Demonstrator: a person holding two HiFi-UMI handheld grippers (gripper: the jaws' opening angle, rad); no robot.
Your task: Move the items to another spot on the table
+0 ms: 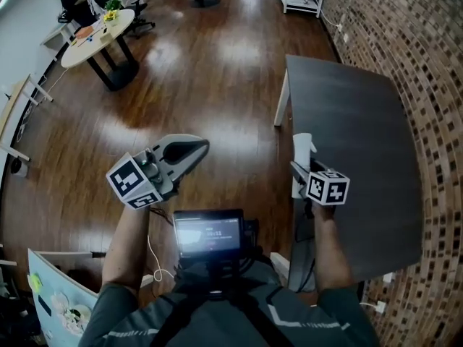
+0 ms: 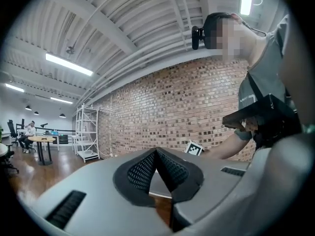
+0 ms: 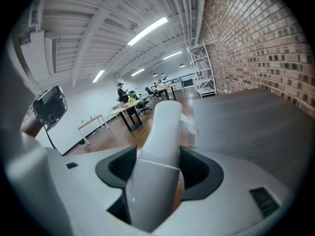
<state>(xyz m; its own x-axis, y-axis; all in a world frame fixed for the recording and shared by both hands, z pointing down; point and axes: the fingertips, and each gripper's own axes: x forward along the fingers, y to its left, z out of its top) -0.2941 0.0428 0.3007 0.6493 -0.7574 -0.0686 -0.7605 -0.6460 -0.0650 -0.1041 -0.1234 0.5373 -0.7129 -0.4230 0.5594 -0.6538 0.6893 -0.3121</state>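
While the right gripper [image 1: 300, 170] [image 3: 157, 170] stands with its jaws spread wide, they are pressed against the two sides of a smooth white item [image 1: 303, 149] [image 3: 163, 127], which sticks out lengthwise past the fingertips, away from the person. It is rounded like a bottle, though I cannot say for sure what it is. It is carried at the left edge of the dark table [image 1: 362, 136] [image 3: 251, 124], about halfway along that edge; whether it touches the top I cannot tell. The marker cube [image 1: 328, 186] sits at the back of this gripper, and behind it the bare right forearm [image 1: 329, 246] reaches straight forward from the body along the same edge. The left gripper [image 1: 197, 149] [image 2: 156, 154] is shut with nothing in it, its dark ribbed pads meeting at the tips. It hangs out over the wooden floor [image 1: 217, 71], well apart from the table, tilted so that the jaws aim forward and to the right, toward the table's left edge. The left forearm [image 1: 129, 246] is raised from the elbow to carry it. Between the two forearms a small lit screen [image 1: 208, 233] is strapped at the chest. A brick wall [image 1: 427, 63] runs along the table's far side, and a round table [image 1: 94, 38] stands far off across the room.
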